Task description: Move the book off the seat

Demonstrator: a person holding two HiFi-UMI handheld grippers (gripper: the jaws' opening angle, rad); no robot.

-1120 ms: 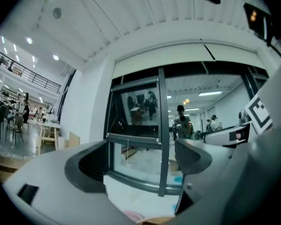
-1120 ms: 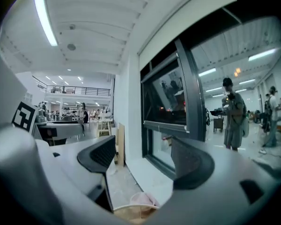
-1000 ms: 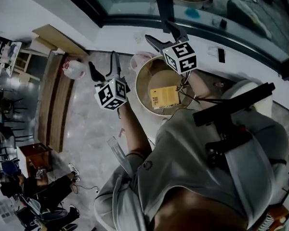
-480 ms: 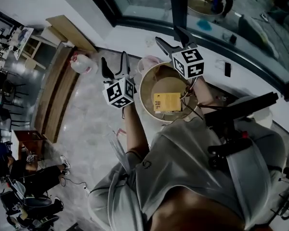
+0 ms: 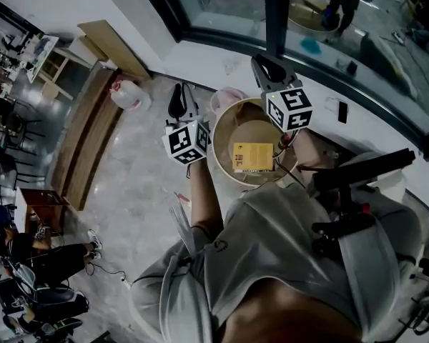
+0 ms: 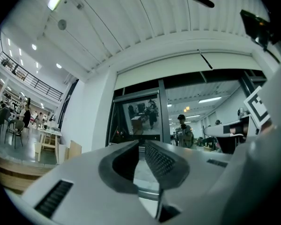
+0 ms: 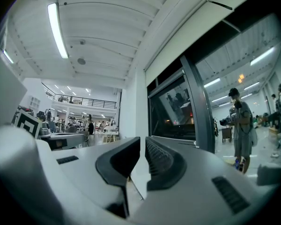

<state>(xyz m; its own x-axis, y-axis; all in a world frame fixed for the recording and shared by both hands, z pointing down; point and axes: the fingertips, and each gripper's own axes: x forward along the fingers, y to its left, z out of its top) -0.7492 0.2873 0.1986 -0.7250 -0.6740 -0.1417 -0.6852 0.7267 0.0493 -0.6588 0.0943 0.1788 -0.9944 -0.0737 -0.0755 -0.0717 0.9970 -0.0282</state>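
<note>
A yellow book (image 5: 252,157) lies flat on the round beige seat (image 5: 222,151) in front of me. Both grippers are held up in the air above the seat's far side and point level toward the window, away from the book. My left gripper (image 5: 180,100) (image 6: 141,146) is left of the seat. My right gripper (image 5: 269,68) (image 7: 143,146) hangs over the seat's far rim. On both, the jaws have just been closing and now stand together with nothing between them. Neither gripper touches the book.
A white jug (image 5: 131,93) stands on the tiled floor to the left, beside long wooden boards (image 5: 91,145). A white ledge (image 5: 222,59) and dark glass wall (image 5: 222,6) run behind the seat. A black phone (image 5: 343,111) lies on the ledge. A person (image 5: 53,263) sits at lower left.
Both grippers' jaws, spread wide a second ago, have come together empty. The right gripper has drifted slightly up and right in the head view. The book has stayed on the seat.
</note>
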